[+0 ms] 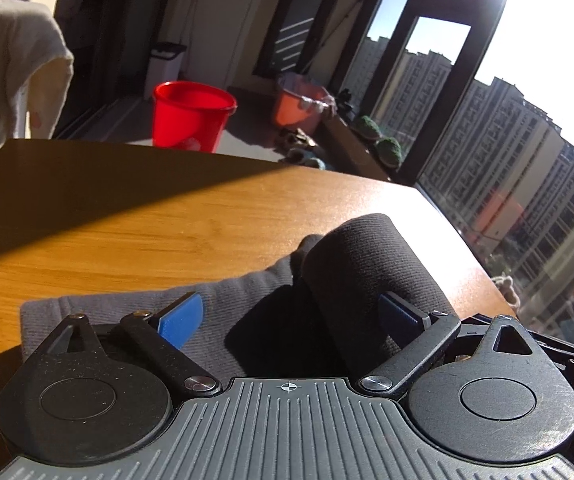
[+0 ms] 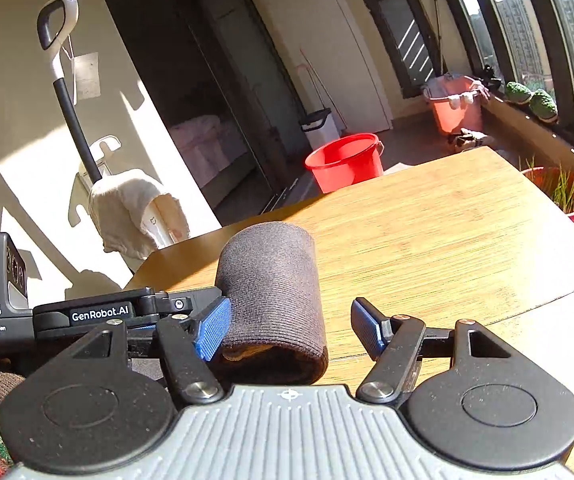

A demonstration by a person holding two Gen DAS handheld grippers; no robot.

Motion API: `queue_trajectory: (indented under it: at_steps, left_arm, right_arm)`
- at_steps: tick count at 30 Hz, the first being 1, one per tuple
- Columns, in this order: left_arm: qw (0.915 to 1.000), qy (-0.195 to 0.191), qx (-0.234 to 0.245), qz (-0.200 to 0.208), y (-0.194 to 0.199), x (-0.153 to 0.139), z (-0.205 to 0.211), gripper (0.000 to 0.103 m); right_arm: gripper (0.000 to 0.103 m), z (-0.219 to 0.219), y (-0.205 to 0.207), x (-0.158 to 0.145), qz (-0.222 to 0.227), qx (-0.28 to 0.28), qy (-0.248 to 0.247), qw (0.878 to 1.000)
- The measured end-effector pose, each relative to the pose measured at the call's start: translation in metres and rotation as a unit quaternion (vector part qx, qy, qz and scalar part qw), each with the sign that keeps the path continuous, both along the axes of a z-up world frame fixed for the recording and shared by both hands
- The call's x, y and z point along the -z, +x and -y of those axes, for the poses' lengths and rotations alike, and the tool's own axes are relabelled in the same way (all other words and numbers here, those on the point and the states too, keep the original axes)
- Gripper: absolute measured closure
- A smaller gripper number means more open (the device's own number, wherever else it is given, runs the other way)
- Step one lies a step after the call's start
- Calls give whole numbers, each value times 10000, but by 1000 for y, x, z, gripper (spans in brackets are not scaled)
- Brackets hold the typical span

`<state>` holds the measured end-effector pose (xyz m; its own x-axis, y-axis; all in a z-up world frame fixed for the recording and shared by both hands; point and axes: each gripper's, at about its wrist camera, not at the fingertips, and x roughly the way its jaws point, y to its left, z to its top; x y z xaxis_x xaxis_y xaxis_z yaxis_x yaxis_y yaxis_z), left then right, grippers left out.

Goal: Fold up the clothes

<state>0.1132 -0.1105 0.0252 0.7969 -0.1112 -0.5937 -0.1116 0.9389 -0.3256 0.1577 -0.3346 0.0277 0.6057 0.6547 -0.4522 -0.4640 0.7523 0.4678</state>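
A dark grey knit garment lies on the wooden table [image 1: 127, 208]. Part of it is rolled into a thick roll [image 1: 367, 264], and a flat grey part [image 1: 127, 304] spreads to the left. My left gripper [image 1: 291, 308] is open over it, its left finger above the flat part and its right finger against the roll's side. In the right wrist view the roll [image 2: 271, 280] lies between the open fingers of my right gripper [image 2: 291, 312] and touches the left blue pad [image 2: 213, 328]. The left gripper's body [image 2: 87, 316] sits just left of the roll.
A red bucket [image 1: 193, 114] and an orange tub [image 1: 299, 106] stand on the floor beyond the table. A white cloth [image 2: 135, 208] hangs on an upright cleaner at the left. A red plant pot [image 2: 563, 192] stands by the window off the table's right edge [image 2: 567, 280].
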Motion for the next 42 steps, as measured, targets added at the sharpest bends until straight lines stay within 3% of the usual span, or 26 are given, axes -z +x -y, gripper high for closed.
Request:
queue_trajectory:
  at_steps: [3,4,6,9,11,15,16,18,20,22,27,29,31,34,37,40,42]
  left_arm:
    - [9999,-82,-93,48,-4,-5,-6,9]
    - [9998,-101,-151,106,-7,-10,-9,11]
    - [9993,-144,-235,265,-15,-20,-18,10]
    - [9982,-189,-254,513,-25,-40,-26,8]
    - [9977,-158,-243,620,-29,-49,-27,8]
    - [9984,135,-278,481,-26,-46,-20,9]
    - [9984,246,-316,396,-24,-42,-19,11]
    - [9981,376,-398,272,-22,-31,-21,8]
    - [9985,131,-474,254,-25,-22,-34,7]
    - [9983,70,-531,249,-28,-19,-41,6]
    - [9982,-23,-553,228,-31,-17,-49,6]
    - [9981,-54,-557,246,-30,-16,-50,6]
    - [9977,-85,-587,314,-29,-16,-51,6]
    - [9966,-225,-644,453,-30,-19,-56,7]
    - [9955,-289,-771,474,-31,-23,-62,7]
    - [9947,-378,-800,525,-32,-29,-65,7]
    - [9947,-406,-727,603,-32,-35,-62,6]
  right_arm:
    - [33,-5,15,13,-402,-72,247,9989]
    - [39,-7,13,17,-474,-201,316,9982]
    - [53,-16,4,9,-259,-427,120,9987]
    - [56,-48,-29,-13,734,-636,-904,9912]
    - [56,-76,-52,-21,1471,-722,-1727,9712]
    - [53,-126,-95,-15,2719,-956,-2898,9126]
    - [49,-131,-101,-14,2870,-1106,-2916,9057]
    - [48,-130,-105,-14,2944,-1368,-2792,9037]
    - [40,-121,-100,-18,2758,-1383,-2413,9201]
    - [20,-112,-91,-18,2461,-1325,-2098,9369]
    - [19,-99,-62,-6,1470,-1288,-1297,9721]
    - [23,-100,-54,0,1230,-1162,-1090,9795]
    - [42,-99,-48,3,1063,-1018,-945,9846]
    - [51,-95,-50,-4,1228,-1061,-1113,9804]
    - [51,-95,-58,-10,1859,-1070,-1820,9596]
    - [51,-106,-69,-8,2683,-1086,-2866,9133]
    - [51,-117,-80,-1,3138,-1239,-3454,8757]
